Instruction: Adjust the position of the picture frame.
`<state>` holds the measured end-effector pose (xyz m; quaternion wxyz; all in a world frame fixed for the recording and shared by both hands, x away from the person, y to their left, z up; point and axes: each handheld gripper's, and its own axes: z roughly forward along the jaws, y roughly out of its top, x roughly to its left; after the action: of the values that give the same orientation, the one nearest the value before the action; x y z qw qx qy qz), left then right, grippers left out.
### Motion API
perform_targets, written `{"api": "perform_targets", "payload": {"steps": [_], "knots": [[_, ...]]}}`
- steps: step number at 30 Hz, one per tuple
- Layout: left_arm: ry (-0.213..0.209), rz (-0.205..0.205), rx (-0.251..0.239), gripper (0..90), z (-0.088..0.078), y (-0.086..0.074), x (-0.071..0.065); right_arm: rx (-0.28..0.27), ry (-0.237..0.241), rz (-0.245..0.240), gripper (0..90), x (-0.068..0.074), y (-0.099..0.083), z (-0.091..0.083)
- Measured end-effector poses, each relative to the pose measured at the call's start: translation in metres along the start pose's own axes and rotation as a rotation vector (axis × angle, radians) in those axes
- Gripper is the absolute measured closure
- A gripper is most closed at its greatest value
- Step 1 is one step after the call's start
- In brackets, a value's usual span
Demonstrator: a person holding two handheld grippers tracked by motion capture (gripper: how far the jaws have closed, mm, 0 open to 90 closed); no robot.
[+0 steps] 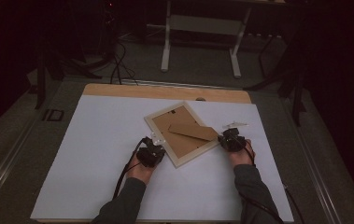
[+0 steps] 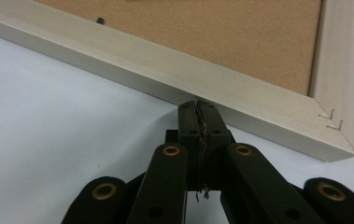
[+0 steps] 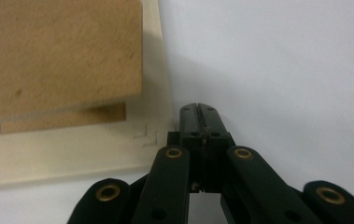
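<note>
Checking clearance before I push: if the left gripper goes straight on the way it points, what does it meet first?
The left gripper, fingers shut, would meet the picture frame's pale wooden side almost at once; its tips look at that edge already.

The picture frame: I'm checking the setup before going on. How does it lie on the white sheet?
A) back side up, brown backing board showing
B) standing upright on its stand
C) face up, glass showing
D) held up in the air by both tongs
A: the picture frame lies flat on the white sheet, its brown backing board facing up.
</note>
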<state>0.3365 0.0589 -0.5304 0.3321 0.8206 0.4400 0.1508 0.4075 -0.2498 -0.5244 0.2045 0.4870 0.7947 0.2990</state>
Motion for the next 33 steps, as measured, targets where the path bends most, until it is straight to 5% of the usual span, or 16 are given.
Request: {"api": "perform_targets", "payload": {"steps": [6,13,33], "knots": [[0.033,-0.03,0.007,90.0,0.001,0.003,0.007,0.003,0.025,0.01,90.0,0.002,0.004,0.003],[0.032,-0.039,0.01,90.0,0.0,0.003,0.01,0.0,0.029,-0.01,90.0,0.01,0.001,0.001],[0.007,-0.063,0.008,90.0,0.0,0.003,0.025,-0.039,0.083,0.05,90.0,0.019,-0.022,-0.014]]}}
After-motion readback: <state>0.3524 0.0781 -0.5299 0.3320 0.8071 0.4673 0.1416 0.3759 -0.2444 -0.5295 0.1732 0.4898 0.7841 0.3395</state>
